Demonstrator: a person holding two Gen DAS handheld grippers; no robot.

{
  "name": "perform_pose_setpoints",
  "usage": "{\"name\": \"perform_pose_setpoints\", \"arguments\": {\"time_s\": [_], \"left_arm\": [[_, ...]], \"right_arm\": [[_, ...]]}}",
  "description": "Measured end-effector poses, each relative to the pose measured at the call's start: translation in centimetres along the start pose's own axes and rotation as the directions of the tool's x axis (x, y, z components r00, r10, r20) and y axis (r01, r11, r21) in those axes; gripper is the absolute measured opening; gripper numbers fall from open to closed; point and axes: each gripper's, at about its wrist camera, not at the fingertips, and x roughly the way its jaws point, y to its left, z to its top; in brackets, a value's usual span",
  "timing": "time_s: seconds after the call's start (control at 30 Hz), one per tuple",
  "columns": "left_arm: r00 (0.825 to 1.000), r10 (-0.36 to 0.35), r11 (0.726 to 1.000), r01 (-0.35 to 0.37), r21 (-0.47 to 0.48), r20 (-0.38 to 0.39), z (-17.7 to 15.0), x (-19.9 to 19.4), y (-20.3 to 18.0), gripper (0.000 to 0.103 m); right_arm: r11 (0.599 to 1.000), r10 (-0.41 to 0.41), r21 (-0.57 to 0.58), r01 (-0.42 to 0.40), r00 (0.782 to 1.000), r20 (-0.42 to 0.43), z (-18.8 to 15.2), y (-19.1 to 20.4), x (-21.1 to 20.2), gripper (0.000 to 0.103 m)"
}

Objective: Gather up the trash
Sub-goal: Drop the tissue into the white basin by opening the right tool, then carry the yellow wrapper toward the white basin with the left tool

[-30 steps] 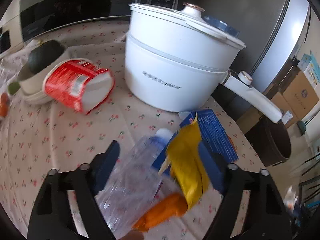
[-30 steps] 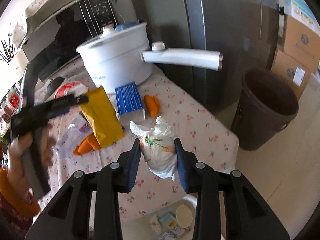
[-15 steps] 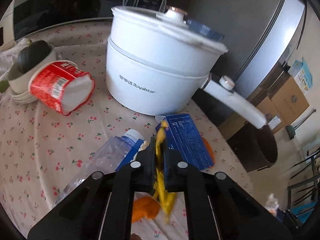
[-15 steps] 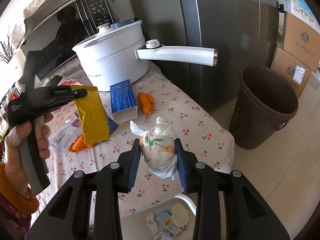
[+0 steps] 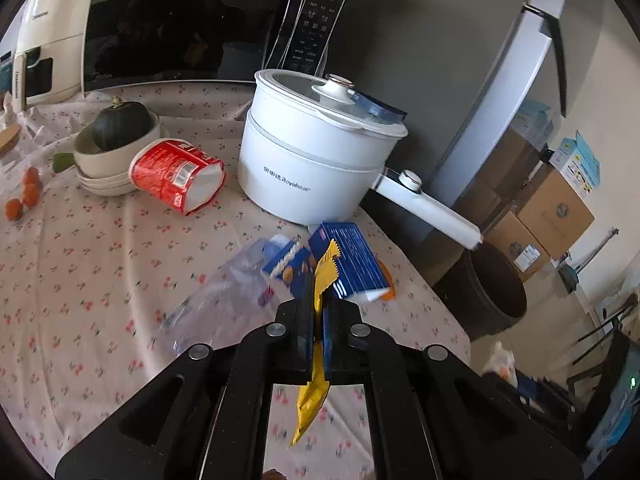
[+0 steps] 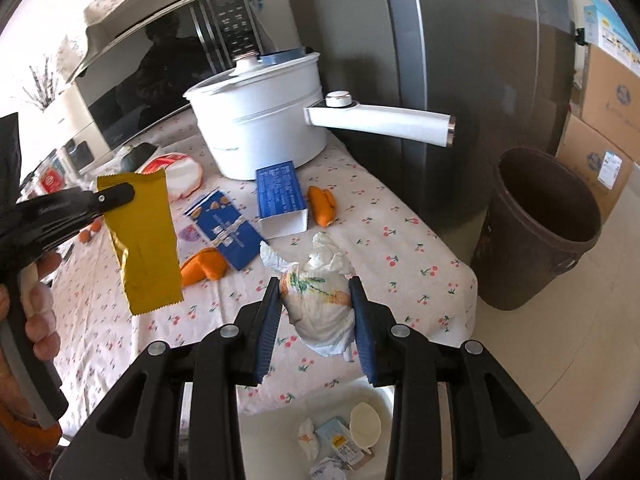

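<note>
My left gripper (image 5: pixel 319 300) is shut on a yellow snack wrapper (image 5: pixel 316 380), which hangs edge-on above the tablecloth; in the right wrist view the same wrapper (image 6: pixel 142 240) dangles flat from the left gripper (image 6: pixel 116 196). The right gripper (image 6: pixel 316 304) is shut on a crumpled printed tissue wad (image 6: pixel 318 304) held near the table's front edge. On the cloth lie a blue box (image 6: pixel 282 196), a blue packet (image 6: pixel 228 232), orange peels (image 6: pixel 322 206), a crushed clear bottle (image 5: pixel 218 304) and a tipped red cup (image 5: pixel 176 176).
A white electric pot (image 5: pixel 316 152) with a long handle (image 6: pixel 380 124) stands at the back. A brown bin (image 6: pixel 540 232) sits on the floor right of the table. A white bin with scraps (image 6: pixel 344 440) lies below the front edge. A bowl with a squash (image 5: pixel 120 136) stands back left.
The left gripper went from open around the yellow wrapper to shut on it, then lifted it up off the table. The right gripper kept its hold on the tissue wad, shifting slightly.
</note>
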Motion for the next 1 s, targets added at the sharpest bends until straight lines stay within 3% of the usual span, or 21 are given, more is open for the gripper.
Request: {"name": "perform_pose_setpoints", "arguments": {"time_s": [0.27,0.47,0.53,0.6,0.67,0.73,0.83,1.0], "left_arm": [[0.999,-0.054,0.998,0.054,-0.013,-0.006,-4.0,-3.2,-0.4,0.002],[0.995,-0.096,0.995,0.097,0.017,-0.03,-6.1,-4.0,-1.6,0.002],[0.993,-0.111,0.993,0.112,0.036,-0.032,-6.5,-4.4,-2.0,0.002],[0.991,-0.127,0.991,0.128,0.048,-0.038,-6.9,-4.6,-2.5,0.002],[0.989,-0.138,0.988,0.141,0.057,-0.043,-7.2,-4.8,-2.8,0.002],[0.988,-0.148,0.986,0.15,0.071,-0.045,-7.5,-5.0,-3.3,0.002],[0.986,-0.161,0.982,0.165,0.089,-0.052,-8.0,-5.2,-4.0,0.002],[0.979,-0.188,0.974,0.196,0.115,-0.076,-8.8,-5.3,-5.3,0.002]], "right_arm": [[0.996,-0.029,-0.084,0.027,0.999,-0.025,-2.5,0.3,-1.5,0.034],[0.988,-0.041,-0.154,0.024,0.993,-0.107,-6.1,0.5,-2.2,0.037],[0.987,-0.03,-0.159,0.006,0.988,-0.149,-7.6,0.4,-2.1,0.047],[0.988,-0.03,-0.157,0.002,0.984,-0.176,-8.9,0.4,-1.9,0.065],[0.986,-0.036,-0.164,0.004,0.981,-0.19,-9.7,0.5,-1.8,0.068],[0.985,-0.052,-0.169,0.02,0.981,-0.186,-10.1,0.6,-1.9,0.074],[0.984,-0.089,-0.164,0.063,0.984,-0.156,-9.8,0.1,-2.1,0.075],[0.969,-0.218,-0.132,0.207,0.973,-0.075,-8.5,-1.8,-2.3,0.075]]}}
